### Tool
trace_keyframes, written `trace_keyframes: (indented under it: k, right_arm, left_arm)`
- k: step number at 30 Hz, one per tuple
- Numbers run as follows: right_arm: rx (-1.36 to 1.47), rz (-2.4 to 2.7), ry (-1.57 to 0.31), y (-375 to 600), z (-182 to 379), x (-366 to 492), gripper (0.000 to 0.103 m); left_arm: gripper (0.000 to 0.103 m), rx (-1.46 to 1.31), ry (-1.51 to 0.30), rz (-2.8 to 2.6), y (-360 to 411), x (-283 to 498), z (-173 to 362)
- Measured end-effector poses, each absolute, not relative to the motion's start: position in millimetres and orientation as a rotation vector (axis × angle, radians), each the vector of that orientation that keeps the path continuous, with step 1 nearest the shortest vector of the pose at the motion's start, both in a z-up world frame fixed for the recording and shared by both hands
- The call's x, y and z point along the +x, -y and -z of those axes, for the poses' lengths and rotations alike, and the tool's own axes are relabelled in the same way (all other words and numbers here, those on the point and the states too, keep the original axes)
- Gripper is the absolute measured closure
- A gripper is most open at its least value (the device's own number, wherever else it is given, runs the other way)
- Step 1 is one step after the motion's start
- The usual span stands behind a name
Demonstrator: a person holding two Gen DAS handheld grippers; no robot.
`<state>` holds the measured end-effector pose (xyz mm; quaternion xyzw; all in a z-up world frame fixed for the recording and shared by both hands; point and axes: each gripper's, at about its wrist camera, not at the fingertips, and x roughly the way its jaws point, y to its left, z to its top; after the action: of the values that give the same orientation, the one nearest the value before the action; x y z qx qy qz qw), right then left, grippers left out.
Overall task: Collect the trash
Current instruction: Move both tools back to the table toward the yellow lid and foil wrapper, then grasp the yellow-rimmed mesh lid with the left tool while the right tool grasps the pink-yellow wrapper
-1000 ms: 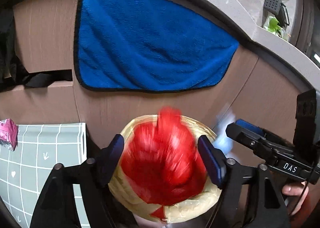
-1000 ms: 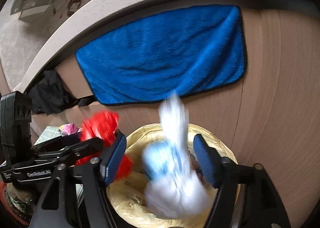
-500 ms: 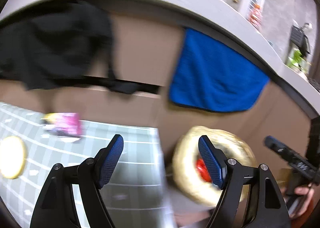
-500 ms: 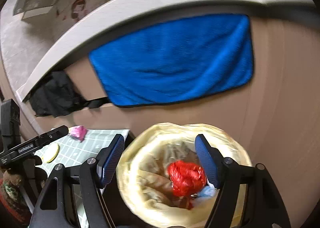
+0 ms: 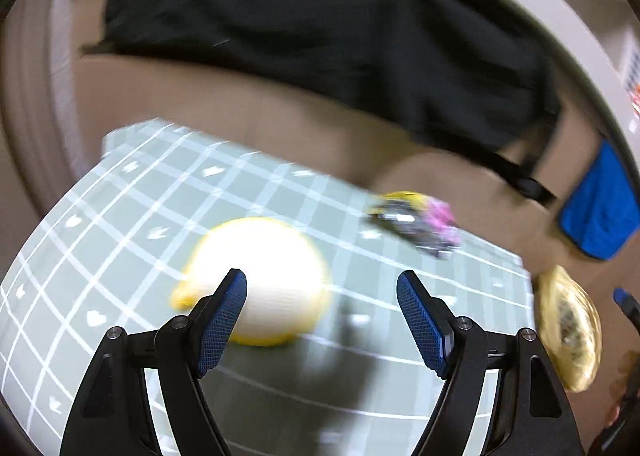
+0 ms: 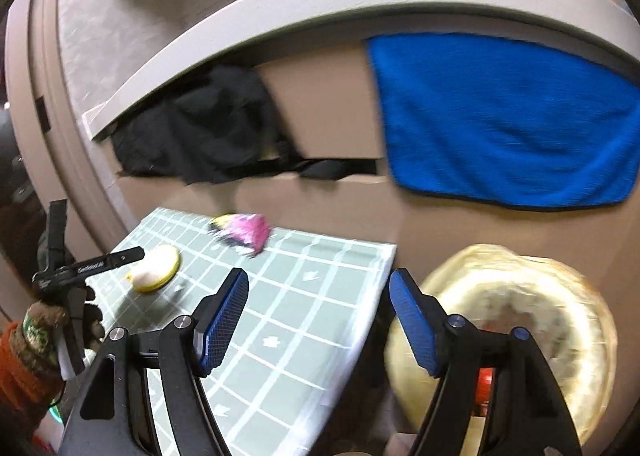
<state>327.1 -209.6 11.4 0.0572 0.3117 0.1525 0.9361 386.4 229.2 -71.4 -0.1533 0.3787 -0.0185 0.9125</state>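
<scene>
Trash, a pink wrapper and a yellow peel, is lying mid-frame on the checked surface, both grippers' jaws gaping wide, empty.

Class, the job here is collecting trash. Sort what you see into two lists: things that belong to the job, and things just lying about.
Belongs to the job:
pink wrapper
yellow round piece
lined bin
left gripper
right gripper

Just lying about:
blue towel
black cloth
checked tablecloth

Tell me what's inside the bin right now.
In the right wrist view, the bin has a yellowish liner and something red low inside, mostly hidden behind the right gripper. Blur and the gripper hide anything else.
</scene>
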Motion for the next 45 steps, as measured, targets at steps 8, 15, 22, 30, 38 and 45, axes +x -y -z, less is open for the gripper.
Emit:
trace_keyframes:
  k: [8,15,22,30,38,45]
  right_arm:
    - [0.081,-0.430,-0.722,139,15,347,0.033]
    - [0.047,-0.476,-0.747,109,25,361,0.033]
    - [-0.095,-0.458,-0.703,84,24,399,0.033]
    - [-0.295,-0.503,-0.675,33,52,470,0.033]
    - [-0.416,-0.524,-0.724,-4,86,513,0.046]
    - [-0.192,-0.571,-0.780,29,65,491,0.087]
  left_arm:
    - [0.025,-0.417,-0.895,-0.052,-283,402,119]
    - [0.026,-0.423,-0.890,-0.064,-276,415,122]
    - [0.031,-0.294,-0.956,-0.135,-260,428,121]
    - [0.038,-0.389,-0.924,-0.063,-271,419,118]
    - [0.038,-0.424,-0.905,0.011,-280,418,117]
    - [0.059,-0.346,-0.893,-0.081,-263,429,117]
